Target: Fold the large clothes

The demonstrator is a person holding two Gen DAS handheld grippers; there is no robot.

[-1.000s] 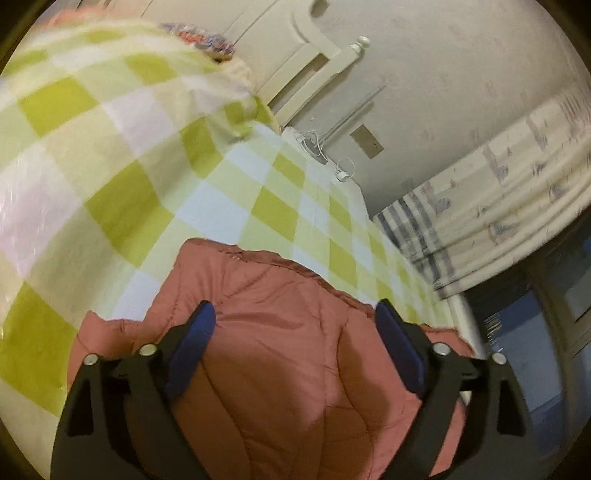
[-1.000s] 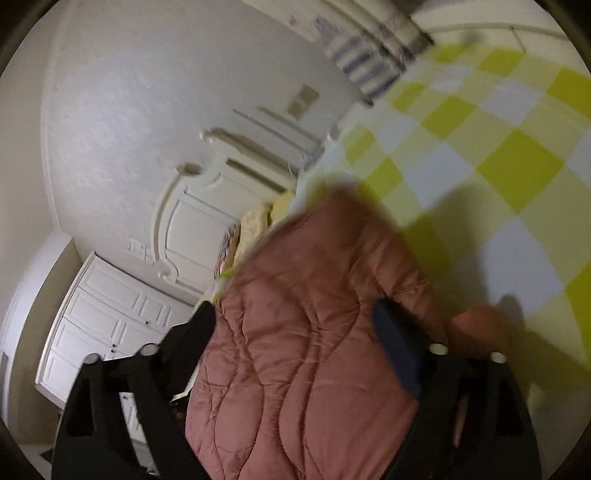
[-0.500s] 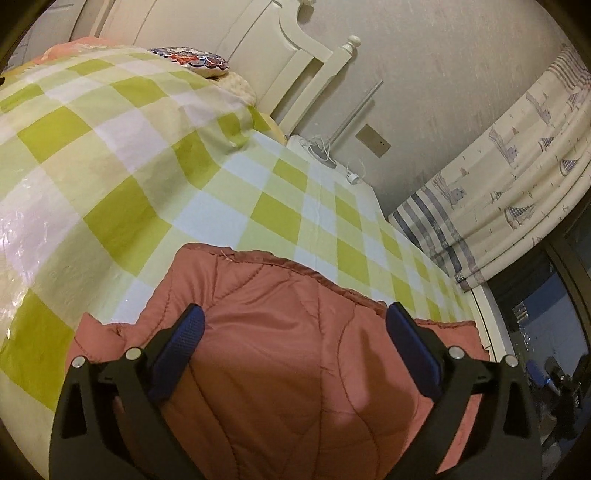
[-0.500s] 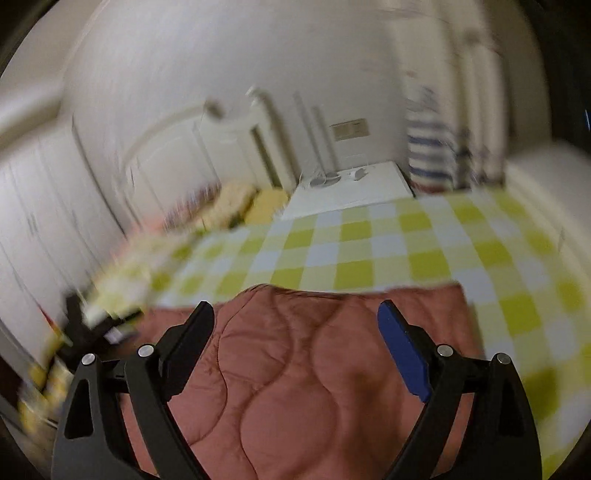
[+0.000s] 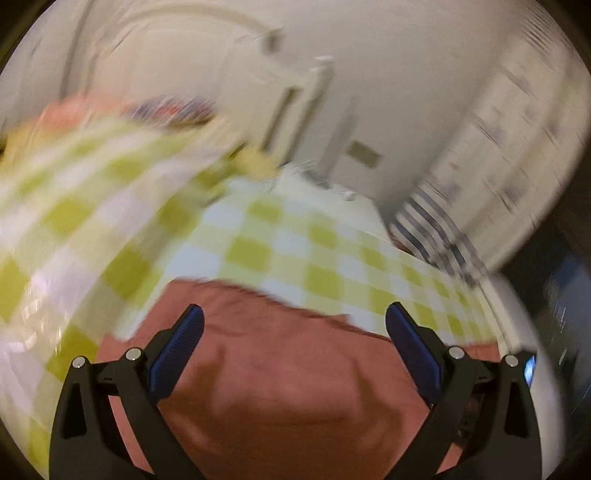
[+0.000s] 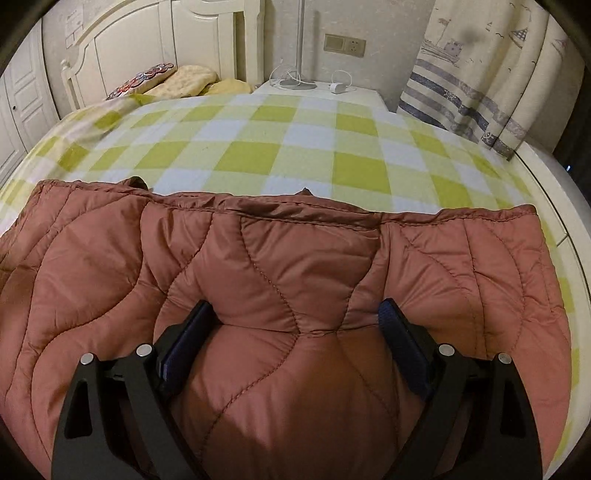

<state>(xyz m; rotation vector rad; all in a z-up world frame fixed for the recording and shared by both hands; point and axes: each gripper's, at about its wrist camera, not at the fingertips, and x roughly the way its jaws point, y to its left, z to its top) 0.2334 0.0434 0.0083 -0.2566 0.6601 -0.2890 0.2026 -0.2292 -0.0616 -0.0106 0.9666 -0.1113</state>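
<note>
A rust-pink quilted jacket [image 6: 280,266] lies flat across the near part of the bed, its stitched hem edge facing away from me. My right gripper [image 6: 295,314] is open, its fingers low against a puffed fold of the jacket that bulges between them. In the blurred left wrist view the same jacket [image 5: 288,373] fills the lower middle, and my left gripper [image 5: 295,325] is open above it, holding nothing.
The bed has a yellow-green and white checked cover [image 6: 295,147]. Pillows [image 6: 184,79] lie against a white headboard [image 6: 155,33]. A white nightstand [image 6: 321,92] holds a lamp base and cables. A striped curtain [image 6: 476,74] hangs at the right.
The right wrist view has swung round and now looks squarely over the jacket toward the headboard. The left wrist view has gone blurred while moving. Both grippers stay open.
</note>
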